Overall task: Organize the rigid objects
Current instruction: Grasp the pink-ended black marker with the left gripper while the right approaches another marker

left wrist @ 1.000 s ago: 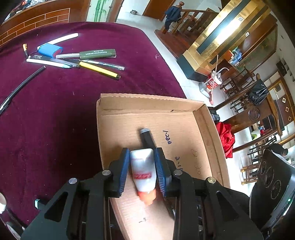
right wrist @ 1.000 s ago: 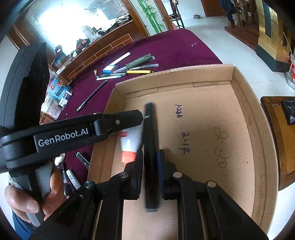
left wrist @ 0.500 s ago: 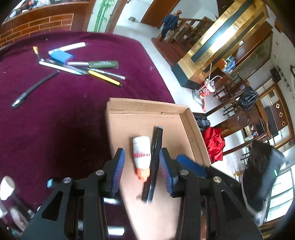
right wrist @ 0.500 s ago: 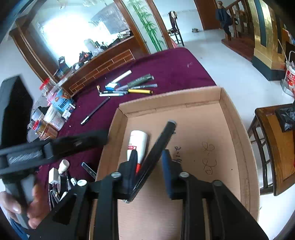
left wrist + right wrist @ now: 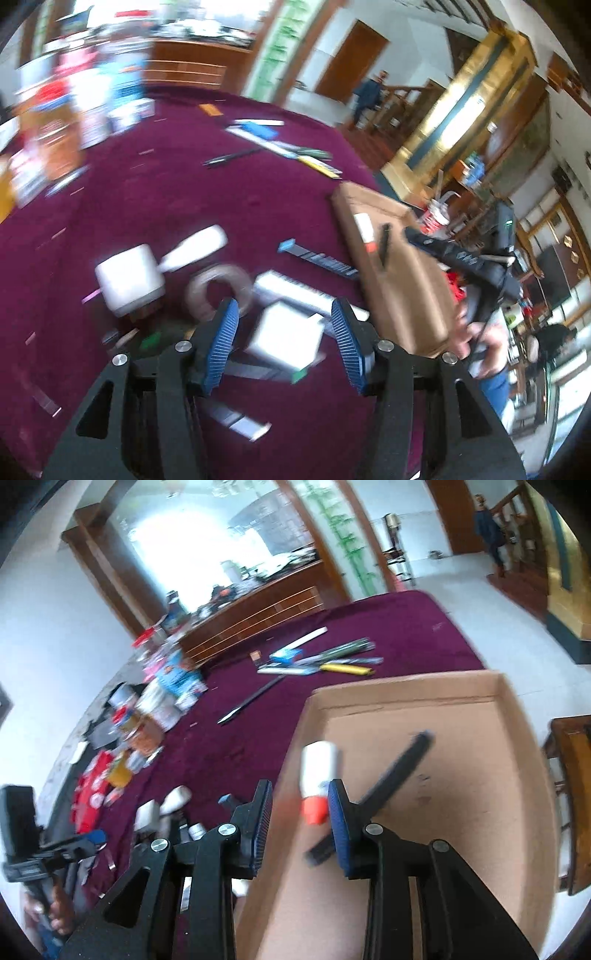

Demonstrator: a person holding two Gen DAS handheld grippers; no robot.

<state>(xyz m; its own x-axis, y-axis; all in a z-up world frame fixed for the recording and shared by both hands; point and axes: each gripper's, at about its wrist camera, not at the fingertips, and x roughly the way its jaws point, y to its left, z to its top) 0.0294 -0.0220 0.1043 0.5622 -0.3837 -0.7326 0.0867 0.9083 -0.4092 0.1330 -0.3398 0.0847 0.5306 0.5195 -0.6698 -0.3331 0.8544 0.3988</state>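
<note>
Both my grippers pulled back from cardboard box (image 5: 495, 701); glue bottle (image 5: 317, 771) and black pen (image 5: 399, 771) lie inside, released. Left gripper (image 5: 282, 345) wide, empty, over white block (image 5: 284, 336); right gripper (image 5: 297, 825) wide, empty. Next pick likely.

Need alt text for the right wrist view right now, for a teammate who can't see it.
The open right gripper hangs over a cardboard box holding a white tube with an orange cap and a black pen. More pens lie beyond on the maroon tablecloth.
</note>
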